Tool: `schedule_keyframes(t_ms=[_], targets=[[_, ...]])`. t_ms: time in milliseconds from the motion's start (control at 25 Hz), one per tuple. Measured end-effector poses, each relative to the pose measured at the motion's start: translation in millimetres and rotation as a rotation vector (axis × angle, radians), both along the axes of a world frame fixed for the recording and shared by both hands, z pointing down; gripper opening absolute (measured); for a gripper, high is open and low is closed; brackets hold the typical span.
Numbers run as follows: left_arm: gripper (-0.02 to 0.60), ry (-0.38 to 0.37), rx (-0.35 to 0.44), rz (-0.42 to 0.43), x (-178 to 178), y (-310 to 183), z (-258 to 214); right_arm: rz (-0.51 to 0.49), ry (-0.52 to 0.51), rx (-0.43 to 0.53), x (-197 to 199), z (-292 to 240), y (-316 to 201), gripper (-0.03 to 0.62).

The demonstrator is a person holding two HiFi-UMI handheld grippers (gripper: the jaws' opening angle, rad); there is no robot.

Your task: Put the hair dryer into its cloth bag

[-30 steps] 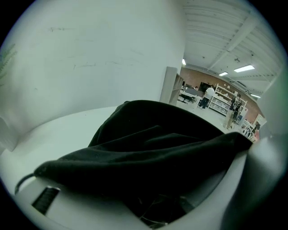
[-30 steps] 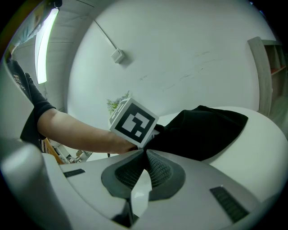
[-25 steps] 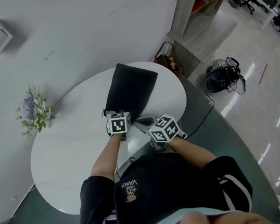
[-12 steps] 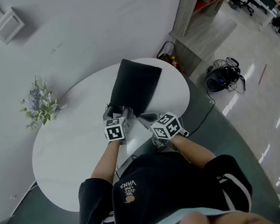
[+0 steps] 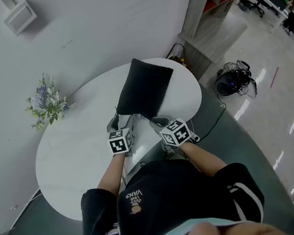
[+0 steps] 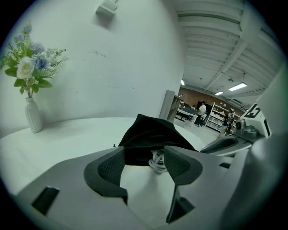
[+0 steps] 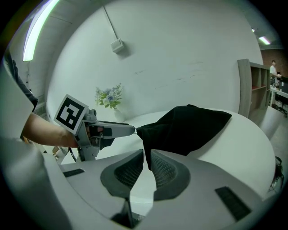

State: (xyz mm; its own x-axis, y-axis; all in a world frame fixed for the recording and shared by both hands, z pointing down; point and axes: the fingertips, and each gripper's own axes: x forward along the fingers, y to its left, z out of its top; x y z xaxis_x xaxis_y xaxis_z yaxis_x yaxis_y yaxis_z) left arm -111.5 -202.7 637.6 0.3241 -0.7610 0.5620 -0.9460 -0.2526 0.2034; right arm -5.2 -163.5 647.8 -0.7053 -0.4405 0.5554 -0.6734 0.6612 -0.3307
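Note:
The black cloth bag (image 5: 145, 87) lies on the round white table (image 5: 70, 159), its mouth toward me. The hair dryer itself is hidden; only a loop of white cord (image 6: 156, 162) shows at the bag's mouth (image 6: 148, 134). My right gripper (image 5: 156, 122) is at the mouth's right corner, and in the right gripper view it (image 7: 147, 158) is shut on a thin edge of the bag (image 7: 189, 126). My left gripper (image 5: 120, 121) stands open a little short of the mouth, with nothing between its jaws (image 6: 144, 155). Its tip (image 7: 128, 130) sits close to the bag's left corner.
A white vase of flowers (image 5: 48, 105) stands at the table's left rim, also at the left of the left gripper view (image 6: 29, 112). A wooden shelf unit (image 5: 214, 15) and a bundle of cables (image 5: 232, 81) are on the floor beyond the table's right side.
My left gripper has drawn back from the bag's mouth toward me, still open. The right gripper has shifted only slightly and keeps its hold on the bag's edge.

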Motion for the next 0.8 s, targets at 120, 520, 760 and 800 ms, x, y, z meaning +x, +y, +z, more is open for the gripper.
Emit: schedule_keyframes(t_ms=[120,520,760,800], targets=[[0.291,0.010,-0.002,-0.001,-6.4,15.5,-0.2,0.034,0.015,0.009,0.5,1.8,5.1,0.051],[0.290,0.048,0.028,0.017,-21.8,55.0,-15.1,0.156,-0.002,0.042,0.4,-9.0,15.0,0.051],[0.270,0.051,0.050,0.024,-34.0,76.0,-23.6,0.194,-0.024,0.038,-2.7,-10.7,30.3,0.051],[0.258,0.046,0.059,0.027,-36.0,78.7,-26.4,0.206,-0.031,0.043,-3.2,-12.5,32.3,0.051]])
